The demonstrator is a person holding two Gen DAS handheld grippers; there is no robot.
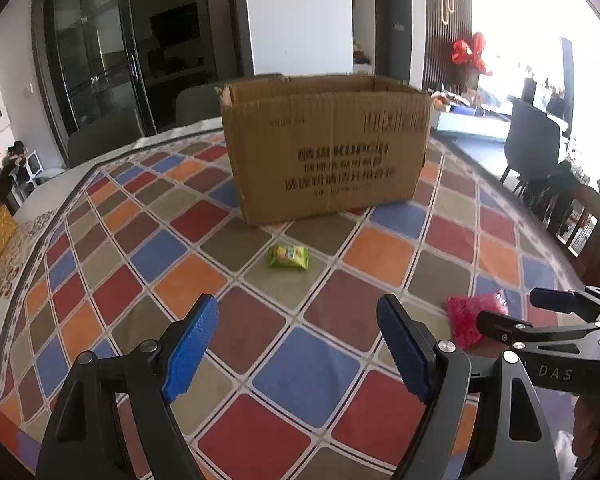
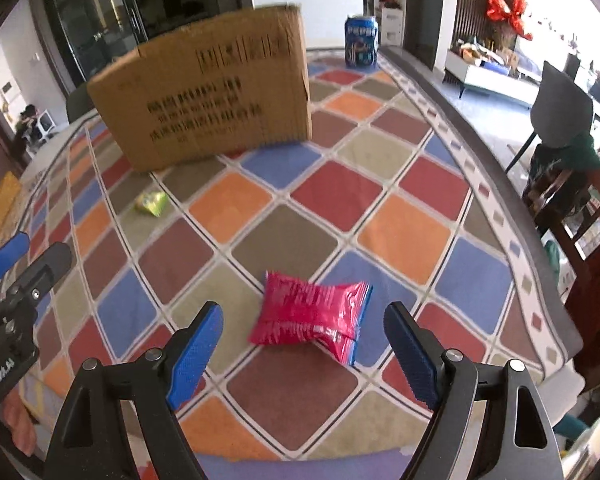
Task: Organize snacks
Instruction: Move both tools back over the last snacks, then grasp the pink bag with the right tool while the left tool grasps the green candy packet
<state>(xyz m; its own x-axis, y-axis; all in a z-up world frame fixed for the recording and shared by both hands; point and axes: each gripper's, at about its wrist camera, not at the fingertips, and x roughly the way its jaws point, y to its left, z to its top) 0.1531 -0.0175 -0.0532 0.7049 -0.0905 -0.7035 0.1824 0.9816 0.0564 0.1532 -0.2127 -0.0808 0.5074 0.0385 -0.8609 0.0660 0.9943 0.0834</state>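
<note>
Step in hand: approach phase of a two-handed pickup; neither snack is gripped yet.
Left claw [image 1: 296, 344]: jaws apart, nothing between them; it sits at the lower centre of the left wrist view, aimed at the green packet [image 1: 288, 256].
Right claw [image 2: 303, 354]: jaws apart, empty; lower centre of the right wrist view, aimed at the pink packet [image 2: 314, 317].
Green packet: lies flat on the tabletop [image 1: 100, 300], mid-frame in the left view, apart from the claw and just in front of the box [image 1: 326, 148].
Pink packet: lies on the tabletop in the lower middle of the right view, ahead of the pads [image 2: 196, 350], between their lines but not touched.
Box: cardboard, open at the top, upper centre of both views; the likely destination.
Can [image 2: 361, 41]: blue, stands at the upper centre of the right view, right of the box; not part of this step.
Next move, right: advance until the pink packet sits between the pads, then close gently; the wrapper is soft and will crumple.
Next move, left: cover the larger remaining gap to the green packet before closing.
</note>
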